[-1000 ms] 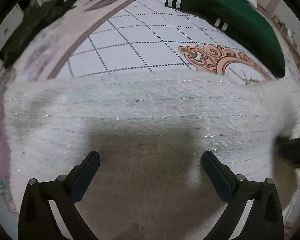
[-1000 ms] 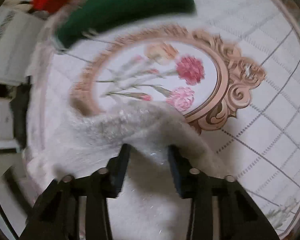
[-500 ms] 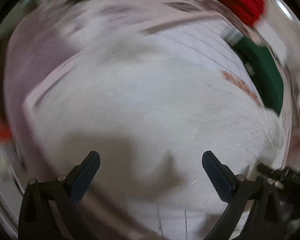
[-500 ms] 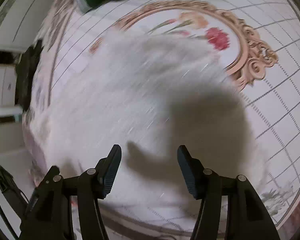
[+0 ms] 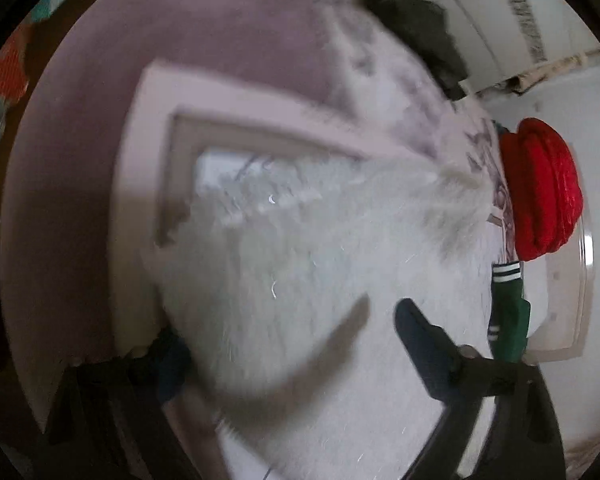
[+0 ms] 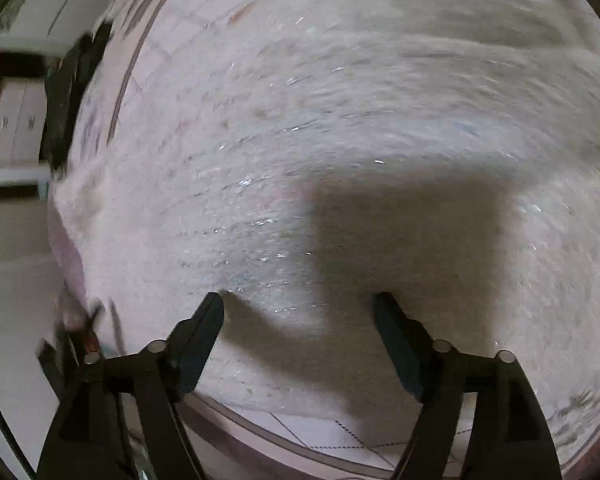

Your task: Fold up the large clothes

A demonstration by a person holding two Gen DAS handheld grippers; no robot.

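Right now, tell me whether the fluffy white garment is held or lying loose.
Lying loose. The white garment rests on the patterned bed cover; the right gripper, jaws opening, hovers above it with nothing between the fingers.

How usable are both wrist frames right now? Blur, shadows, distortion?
Left wrist: strong motion smear over the white fuzzy garment and the rug border; the left claw has one finger blurred dark; the red folded knit stays fairly sharp.
Right wrist: streaked blur on the garment, a hard block shadow ahead of the right claw, and fisheye bending at the rim.
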